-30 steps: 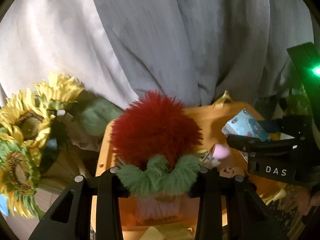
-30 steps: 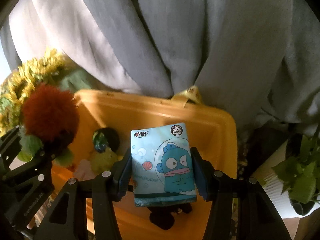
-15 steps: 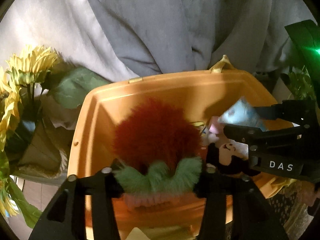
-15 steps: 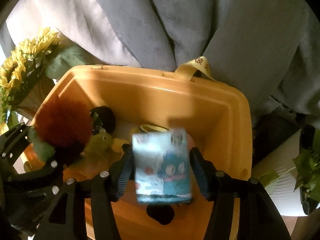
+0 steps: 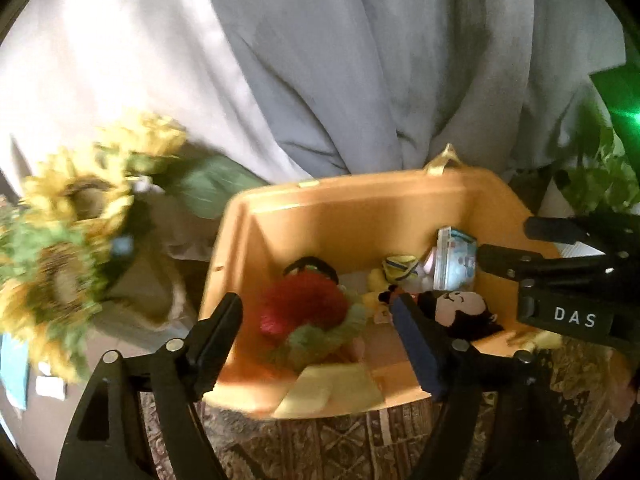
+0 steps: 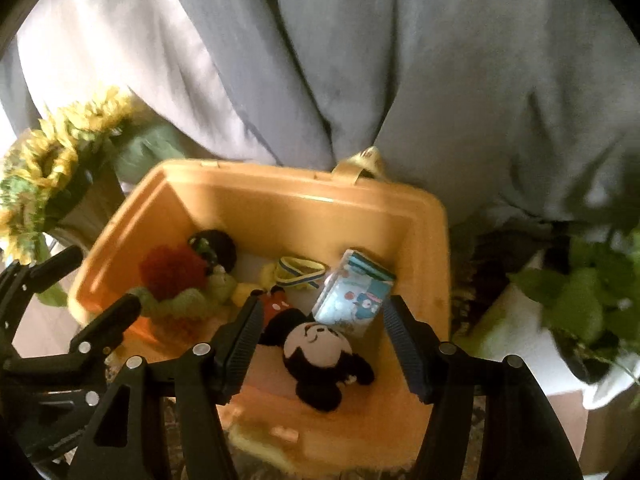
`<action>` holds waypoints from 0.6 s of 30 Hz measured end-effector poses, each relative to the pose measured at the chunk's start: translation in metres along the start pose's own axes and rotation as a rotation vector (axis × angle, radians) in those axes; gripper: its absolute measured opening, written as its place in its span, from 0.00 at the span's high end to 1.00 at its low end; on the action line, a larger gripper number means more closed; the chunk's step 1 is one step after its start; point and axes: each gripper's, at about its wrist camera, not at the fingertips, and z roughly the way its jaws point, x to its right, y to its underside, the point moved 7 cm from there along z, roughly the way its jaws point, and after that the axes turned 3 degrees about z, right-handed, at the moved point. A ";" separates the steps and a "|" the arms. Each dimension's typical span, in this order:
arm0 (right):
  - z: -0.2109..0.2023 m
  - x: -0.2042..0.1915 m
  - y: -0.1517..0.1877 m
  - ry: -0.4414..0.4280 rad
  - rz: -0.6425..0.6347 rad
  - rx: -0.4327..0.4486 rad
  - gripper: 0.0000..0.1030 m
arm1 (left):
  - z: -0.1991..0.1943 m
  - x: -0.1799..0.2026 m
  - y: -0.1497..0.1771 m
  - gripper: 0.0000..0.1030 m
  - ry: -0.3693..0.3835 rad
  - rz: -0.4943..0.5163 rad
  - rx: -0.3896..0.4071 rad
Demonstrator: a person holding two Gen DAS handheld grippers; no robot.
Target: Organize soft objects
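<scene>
Our left tongs (image 5: 316, 320) and right tongs (image 6: 320, 332) both hang spread wide, holding nothing, above the orange bin (image 6: 288, 200). In it the red pompom (image 6: 172, 270) lies at the left with its green fringe toward us. The tissue pack (image 6: 354, 294) leans tilted at the right, long axis running up and away from us. Just before it the mouse plush (image 6: 320, 354) lies face up. 2 sunflowers (image 6: 52, 152) stand left of the bin.
</scene>
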 end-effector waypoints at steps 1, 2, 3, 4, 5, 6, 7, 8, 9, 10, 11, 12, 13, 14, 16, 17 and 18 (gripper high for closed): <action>-0.007 0.001 0.001 0.004 0.005 0.013 0.35 | -0.010 -0.002 0.001 0.22 -0.007 -0.016 0.014; -0.018 0.001 0.003 0.008 0.012 0.033 0.32 | -0.018 -0.004 0.002 0.21 -0.008 -0.026 0.022; -0.030 0.001 0.005 0.010 0.018 0.058 0.28 | -0.027 -0.006 0.002 0.21 -0.008 -0.037 0.033; -0.040 0.001 0.007 0.017 0.022 0.079 0.28 | -0.039 -0.008 0.004 0.18 -0.019 -0.050 0.049; -0.049 0.001 0.009 0.025 0.023 0.097 0.27 | -0.045 -0.009 0.005 0.16 -0.025 -0.054 0.058; -0.061 -0.001 0.012 0.034 0.024 0.120 0.27 | -0.058 -0.011 0.007 0.16 -0.034 -0.058 0.079; -0.067 -0.001 0.013 0.040 0.026 0.133 0.27 | -0.067 -0.012 0.008 0.15 -0.045 -0.061 0.093; -0.077 -0.002 0.016 0.048 0.033 0.155 0.27 | -0.078 -0.014 0.010 0.10 -0.059 -0.066 0.112; -0.087 -0.003 0.019 0.054 0.039 0.172 0.24 | -0.084 -0.016 0.012 0.07 -0.064 -0.070 0.123; -0.098 -0.004 0.023 0.061 0.050 0.197 0.22 | -0.096 -0.020 0.014 0.02 -0.074 -0.079 0.147; -0.106 -0.006 0.026 0.062 0.056 0.213 0.22 | -0.103 -0.021 0.015 0.00 -0.080 -0.084 0.160; -0.116 -0.009 0.031 0.062 0.062 0.233 0.21 | -0.115 -0.025 0.018 0.00 -0.092 -0.092 0.186; -0.122 -0.011 0.034 0.063 0.066 0.245 0.19 | -0.122 -0.027 0.020 0.00 -0.102 -0.095 0.199; -0.128 -0.016 0.038 0.067 0.069 0.258 0.19 | -0.129 -0.029 0.022 0.00 -0.112 -0.097 0.210; -0.142 -0.023 0.049 0.081 0.074 0.288 0.19 | -0.147 -0.036 0.029 0.00 -0.128 -0.104 0.235; -0.148 -0.026 0.054 0.089 0.079 0.299 0.18 | -0.150 -0.037 0.031 0.00 -0.129 -0.105 0.242; -0.155 -0.029 0.060 0.096 0.086 0.309 0.18 | -0.159 -0.040 0.035 0.00 -0.130 -0.105 0.255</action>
